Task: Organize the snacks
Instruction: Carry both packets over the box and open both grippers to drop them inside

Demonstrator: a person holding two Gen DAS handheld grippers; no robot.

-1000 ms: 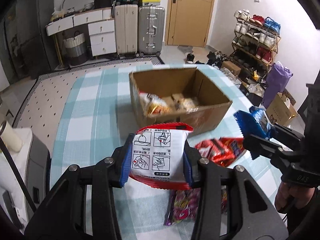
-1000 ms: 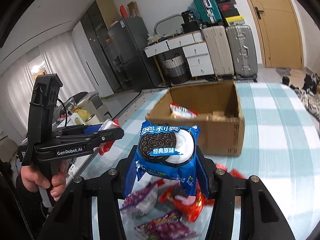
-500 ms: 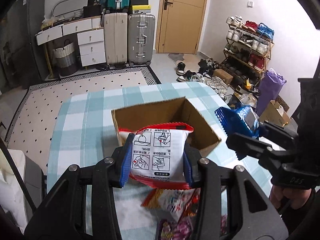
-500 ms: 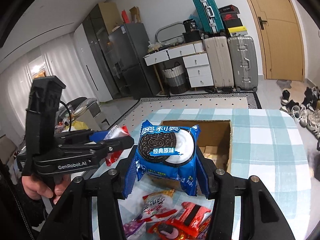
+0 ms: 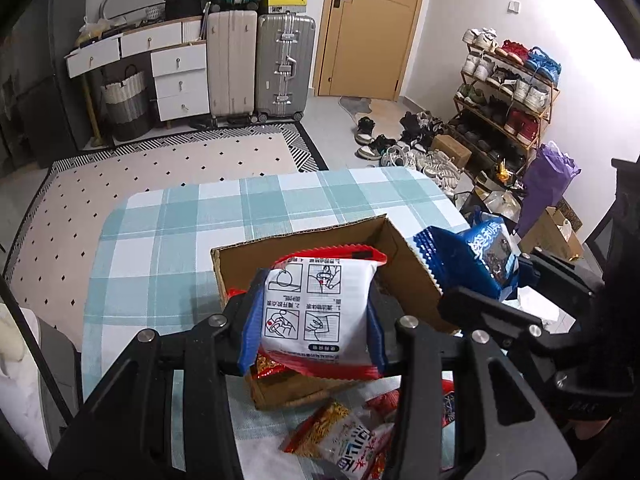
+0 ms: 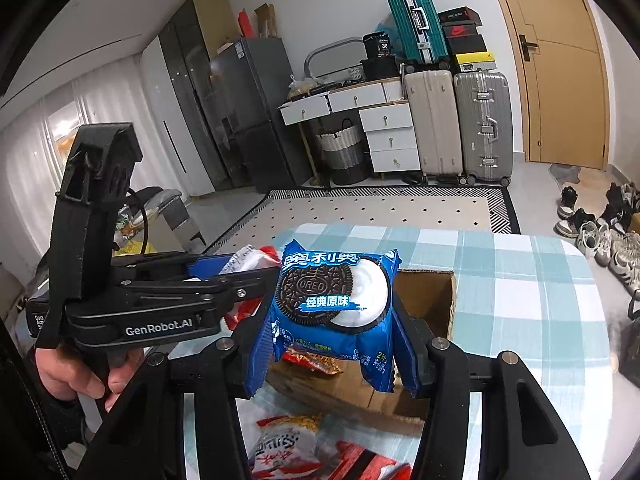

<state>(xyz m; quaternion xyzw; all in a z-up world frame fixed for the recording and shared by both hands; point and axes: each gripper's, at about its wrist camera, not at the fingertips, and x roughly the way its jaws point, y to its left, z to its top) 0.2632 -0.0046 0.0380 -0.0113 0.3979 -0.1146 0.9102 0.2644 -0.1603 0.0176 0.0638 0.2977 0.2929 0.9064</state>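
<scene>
My left gripper (image 5: 314, 312) is shut on a white and red snack packet (image 5: 318, 304) and holds it above the open cardboard box (image 5: 404, 264). My right gripper (image 6: 332, 320) is shut on a blue Oreo packet (image 6: 332, 304), also held above the box (image 6: 436, 300). The Oreo packet (image 5: 480, 256) and right gripper show at the right of the left wrist view. The left gripper (image 6: 248, 280) with its packet shows at the left of the right wrist view. A red packet (image 6: 316, 362) lies inside the box.
Several loose snack packets (image 5: 348, 436) lie on the checked tablecloth (image 5: 168, 248) in front of the box; they also show in the right wrist view (image 6: 280, 444). Suitcases (image 5: 256, 64), drawers and a shoe rack (image 5: 508, 96) stand beyond the table.
Both grippers have risen and moved forward over the box with their packets. The box now sits lower and closer under them. The two grippers have come nearer to each other.
</scene>
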